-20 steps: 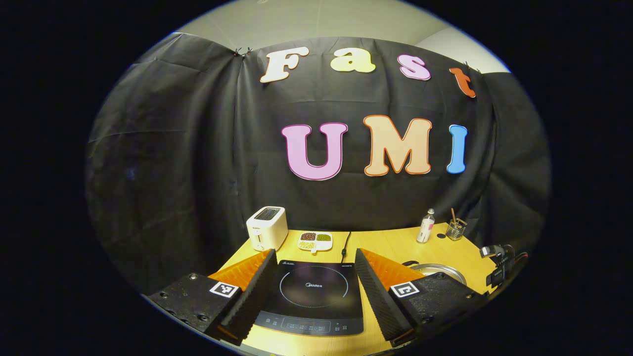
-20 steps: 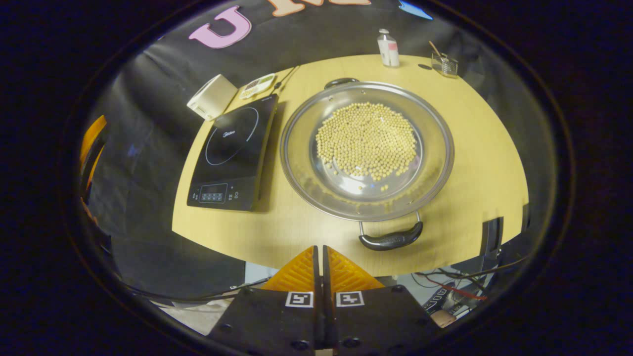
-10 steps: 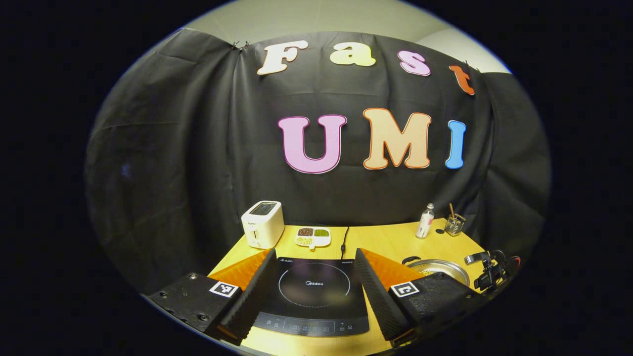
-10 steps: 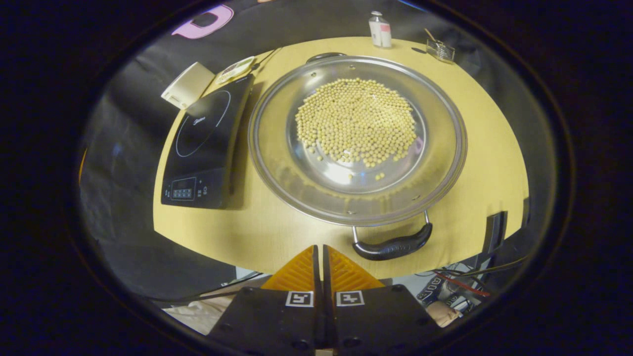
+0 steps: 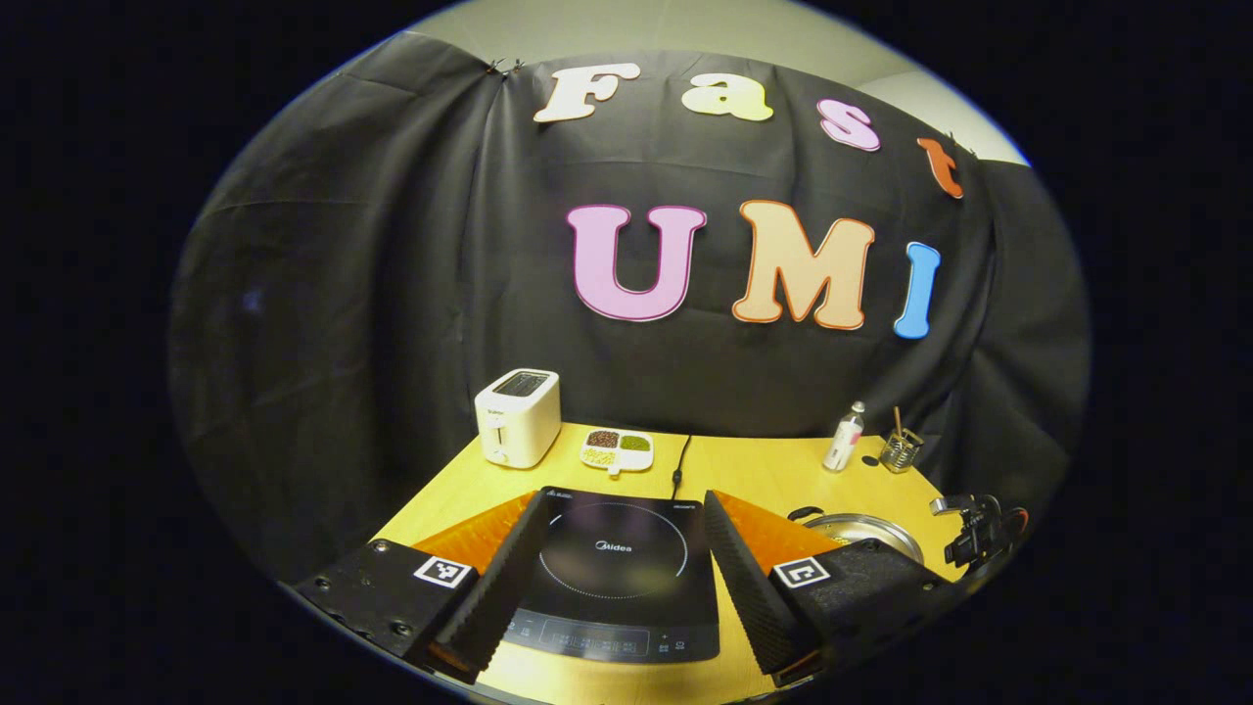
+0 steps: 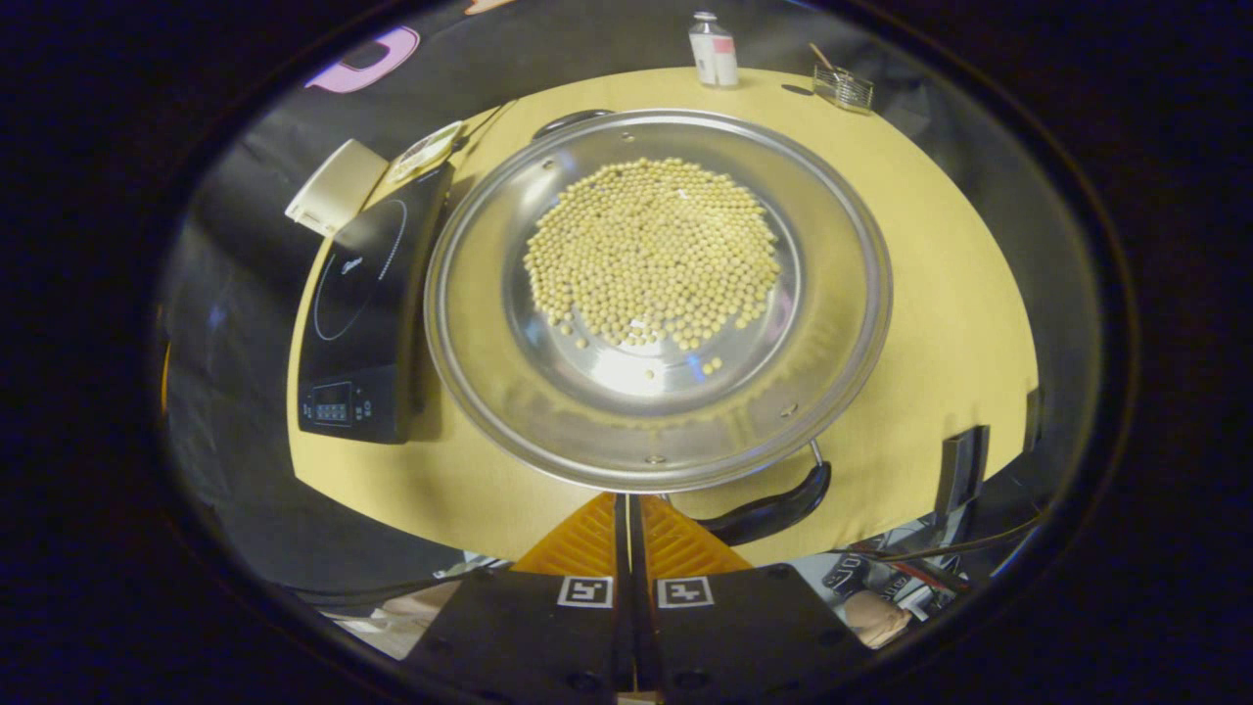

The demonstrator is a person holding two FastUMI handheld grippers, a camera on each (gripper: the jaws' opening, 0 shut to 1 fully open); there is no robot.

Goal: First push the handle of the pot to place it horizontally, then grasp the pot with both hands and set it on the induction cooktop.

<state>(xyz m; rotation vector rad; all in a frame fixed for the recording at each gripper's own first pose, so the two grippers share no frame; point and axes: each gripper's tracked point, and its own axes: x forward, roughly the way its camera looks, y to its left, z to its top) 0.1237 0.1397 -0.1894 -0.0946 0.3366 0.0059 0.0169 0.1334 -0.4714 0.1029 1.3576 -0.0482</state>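
Right, the right gripper (image 6: pixel 628 501) has its fingers pressed together with nothing between them, tips just at the near rim of the pot (image 6: pixel 658 294), beside the near handle (image 6: pixel 773 507). That handle points toward the table's front edge, off to the right of the tips. The pot sits on the yellow table (image 6: pixel 969 294), wide and steel, its floor covered in pale beans (image 6: pixel 651 255). Its far handle (image 6: pixel 568 121) peeks over the back rim. Just left of the pot lies the induction cooktop (image 6: pixel 367 313), bare on top. Beyond it, a white toaster (image 6: pixel 336 186); at the back edge, a small bottle (image 6: pixel 714 49) and a glass holder (image 6: pixel 844 88).

Over to the left gripper (image 5: pixel 617 548): fingers spread wide, holding nothing, hovering at the cooktop's near side and framing it. A divided snack dish (image 5: pixel 617 450) sits behind the cooktop.
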